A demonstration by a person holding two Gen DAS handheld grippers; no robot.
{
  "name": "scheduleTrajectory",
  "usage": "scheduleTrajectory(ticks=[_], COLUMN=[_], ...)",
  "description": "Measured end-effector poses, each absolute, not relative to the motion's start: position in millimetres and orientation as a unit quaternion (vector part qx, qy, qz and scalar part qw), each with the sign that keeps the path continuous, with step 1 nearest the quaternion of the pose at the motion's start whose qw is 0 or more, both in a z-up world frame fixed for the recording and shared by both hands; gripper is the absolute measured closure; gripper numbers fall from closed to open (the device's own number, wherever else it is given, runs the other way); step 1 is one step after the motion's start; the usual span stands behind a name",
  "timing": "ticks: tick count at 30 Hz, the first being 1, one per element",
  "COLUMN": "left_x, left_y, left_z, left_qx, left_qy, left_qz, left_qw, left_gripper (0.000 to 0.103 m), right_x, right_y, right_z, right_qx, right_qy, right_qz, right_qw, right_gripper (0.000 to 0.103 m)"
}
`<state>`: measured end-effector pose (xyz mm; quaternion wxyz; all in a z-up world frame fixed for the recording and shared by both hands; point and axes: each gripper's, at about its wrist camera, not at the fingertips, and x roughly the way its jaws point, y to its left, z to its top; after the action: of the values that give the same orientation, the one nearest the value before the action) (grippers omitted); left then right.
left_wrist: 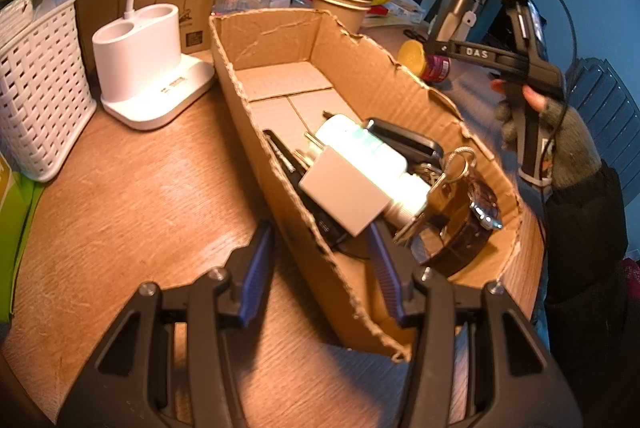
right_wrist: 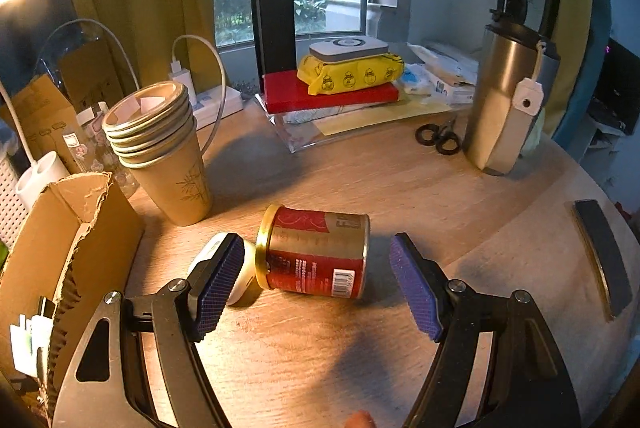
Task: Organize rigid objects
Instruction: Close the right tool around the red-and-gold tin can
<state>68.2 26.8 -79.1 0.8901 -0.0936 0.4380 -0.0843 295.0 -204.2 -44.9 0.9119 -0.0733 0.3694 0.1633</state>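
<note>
box mostly loaded, can still out.
my left gripper (left_wrist: 320, 268) straddles the cardboard box (left_wrist: 280, 40) wall, jaws part open, gripping nothing; adapter, bottle, keys, watch inside. right gripper (right_wrist: 318, 284) wide open, empty, around the red can (right_wrist: 316, 254) lying on the table (right_wrist: 460, 212).

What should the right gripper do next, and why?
Probably ease forward and close on the red can: it lies on its side on the table, between the open right gripper pads but untouched, while the cardboard box waits beside it.
</note>
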Motion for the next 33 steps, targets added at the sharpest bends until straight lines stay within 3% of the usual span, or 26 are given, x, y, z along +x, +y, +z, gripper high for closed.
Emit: scheduleTrajectory(ticks=[24,26,33], left_x=[69,69,69], left_y=[26,26,26], left_z=[-80,-80,-80], left_qx=[-0.096,-0.097,-0.097], left_qy=[0.438,0.438,0.438], left_qz=[-0.086,-0.086,-0.086], left_qw=[0.89,0.89,0.89], left_gripper=[0.053,0.053,0.053], right_x=[306,307,305], right_y=[-195,-195,-197], right_z=[-61,-61,-61], right_qx=[-0.071,-0.07,-0.072], right_qy=[0.393,0.394,0.392], right_qz=[0.163,0.163,0.159], right_qw=[0.902,0.902,0.903], right_gripper=[0.025,0.037,0.038])
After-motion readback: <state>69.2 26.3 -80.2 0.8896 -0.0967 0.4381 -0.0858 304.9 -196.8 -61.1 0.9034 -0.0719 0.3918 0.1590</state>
